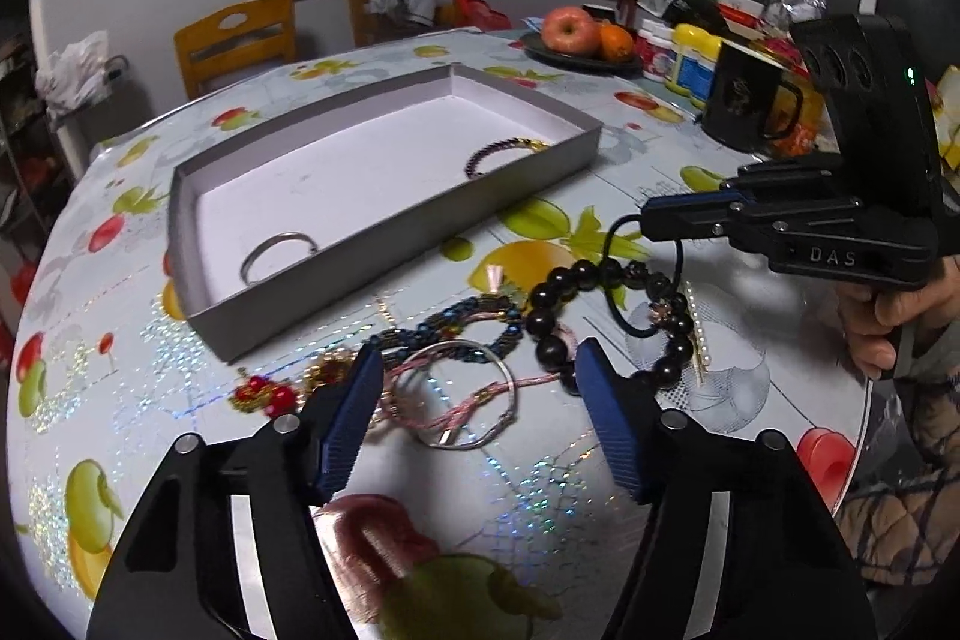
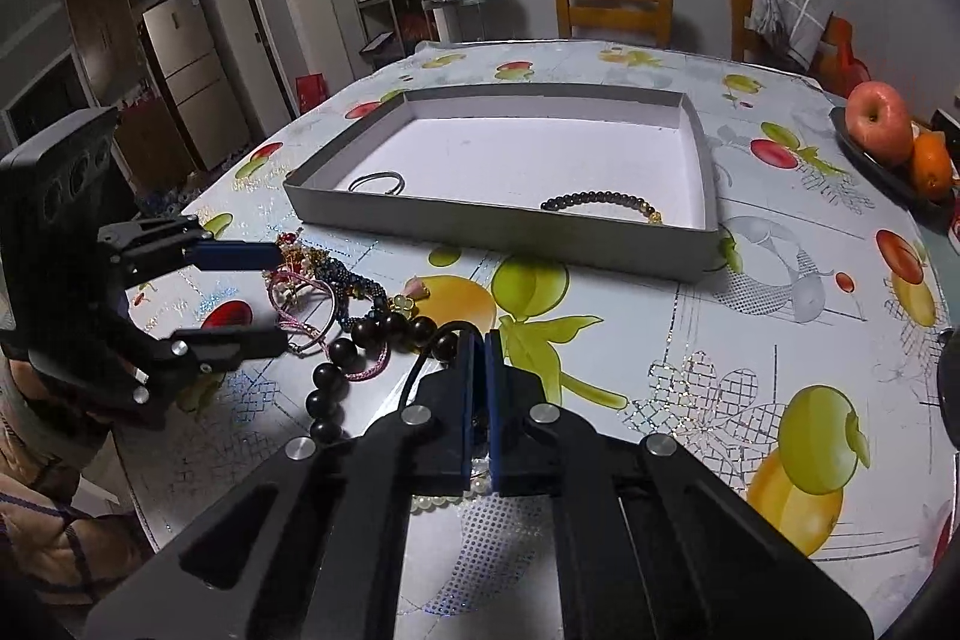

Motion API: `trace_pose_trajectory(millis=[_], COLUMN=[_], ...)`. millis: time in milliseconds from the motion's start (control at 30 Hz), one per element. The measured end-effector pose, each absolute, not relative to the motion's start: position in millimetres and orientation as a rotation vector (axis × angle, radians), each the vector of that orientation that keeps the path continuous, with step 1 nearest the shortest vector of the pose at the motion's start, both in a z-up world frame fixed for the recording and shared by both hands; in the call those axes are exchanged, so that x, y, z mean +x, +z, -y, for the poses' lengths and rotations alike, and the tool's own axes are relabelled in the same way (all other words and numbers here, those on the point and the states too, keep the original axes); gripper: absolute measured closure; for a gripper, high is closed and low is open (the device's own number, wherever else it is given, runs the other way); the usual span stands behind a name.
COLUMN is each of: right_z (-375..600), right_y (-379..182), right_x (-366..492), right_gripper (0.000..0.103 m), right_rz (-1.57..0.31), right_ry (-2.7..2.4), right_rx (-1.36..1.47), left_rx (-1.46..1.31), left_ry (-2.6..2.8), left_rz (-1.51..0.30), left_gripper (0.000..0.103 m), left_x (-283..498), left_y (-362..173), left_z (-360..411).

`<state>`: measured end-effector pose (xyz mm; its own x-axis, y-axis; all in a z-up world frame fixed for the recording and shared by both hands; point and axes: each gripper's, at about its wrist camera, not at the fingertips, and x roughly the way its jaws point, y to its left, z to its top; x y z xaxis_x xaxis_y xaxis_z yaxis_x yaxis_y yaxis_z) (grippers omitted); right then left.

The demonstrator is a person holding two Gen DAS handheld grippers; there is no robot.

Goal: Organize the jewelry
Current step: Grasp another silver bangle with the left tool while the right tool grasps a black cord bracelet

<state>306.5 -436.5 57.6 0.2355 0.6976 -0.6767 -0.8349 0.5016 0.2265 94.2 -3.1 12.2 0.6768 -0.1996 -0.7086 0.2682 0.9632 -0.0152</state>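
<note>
With the right gripper (image 2: 478,340) fingers pinching a black cord (image 1: 618,274) in the tangled jewelry pile (image 1: 480,346) beside the tray (image 1: 384,232) on the worktop (image 2: 660,340), left gripper (image 1: 480,370) fingers spread around a silver bangle (image 1: 474,400), lifting could likely drag neighbouring beads along.

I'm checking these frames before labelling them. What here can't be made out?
- Right wrist view: the right hand-held gripper is shut on a thin black cord loop; its own fingers hide the pinch point.
- Left wrist view: the grey cardboard tray's near wall hides part of the silver bangle.
- Left wrist view: the pink tassel is blurred.
</note>
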Motion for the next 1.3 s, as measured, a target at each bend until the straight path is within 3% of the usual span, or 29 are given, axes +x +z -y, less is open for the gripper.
trace_pose_trajectory(millis=[200,867,933,1100,1300], right_z=[436,436,436,436,436], right_y=[54,50,50,50,50], right_x=[306,308,307,307,306], right_gripper=[0.1,0.1,0.1,0.1,0.1], right_rz=[-0.817,-0.828,-0.827,-0.825,-0.823], right_ry=[1.065,1.069,1.069,1.069,1.07], right_rx=[-0.197,-0.19,-0.189,-0.188,-0.189], left_rx=[0.077,0.119,0.105,0.081,0.074], left_ry=[-0.286,-0.278,-0.275,-0.264,-0.264], left_rz=[-0.834,-0.862,-0.878,-0.895,-0.889], left_gripper=[0.057,0.057,0.062,0.086,0.099], left_x=[108,104,108,116,112], left_y=[5,2,-2,-4,-3], left_z=[8,13,11,7,6])
